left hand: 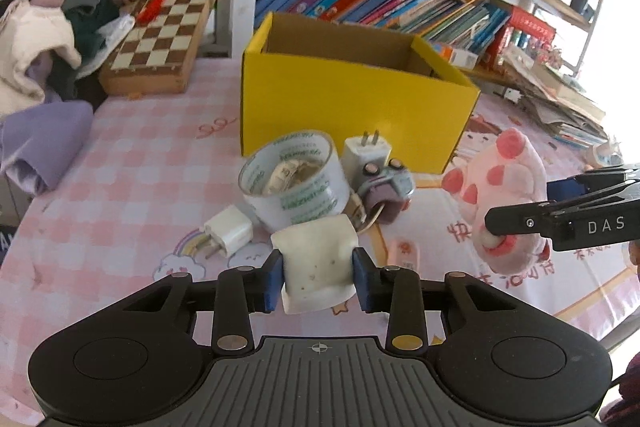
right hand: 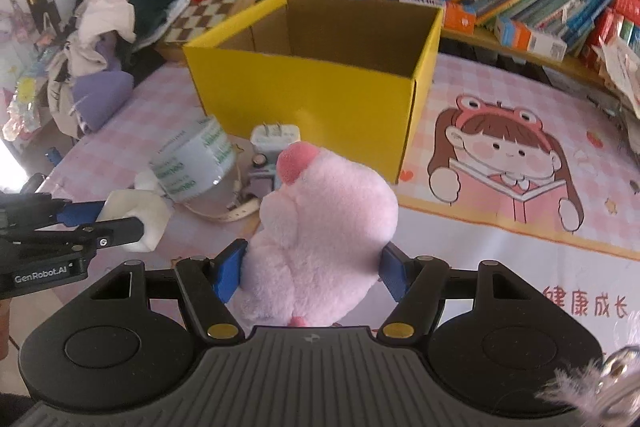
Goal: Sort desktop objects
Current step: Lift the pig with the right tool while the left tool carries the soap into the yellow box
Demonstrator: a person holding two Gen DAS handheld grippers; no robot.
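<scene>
White block (left hand: 316, 269) clenched in left tool (left hand: 318, 277); plush paw (right hand: 320, 239) gripped by right tool (right hand: 312, 269).

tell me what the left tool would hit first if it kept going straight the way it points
Probably the tape roll, which lies just past the white block held by the left tool; depth is hard to judge.

Black hand-held gripper (left hand: 319, 277), blue pads (left hand: 273, 277), brass screws
</scene>
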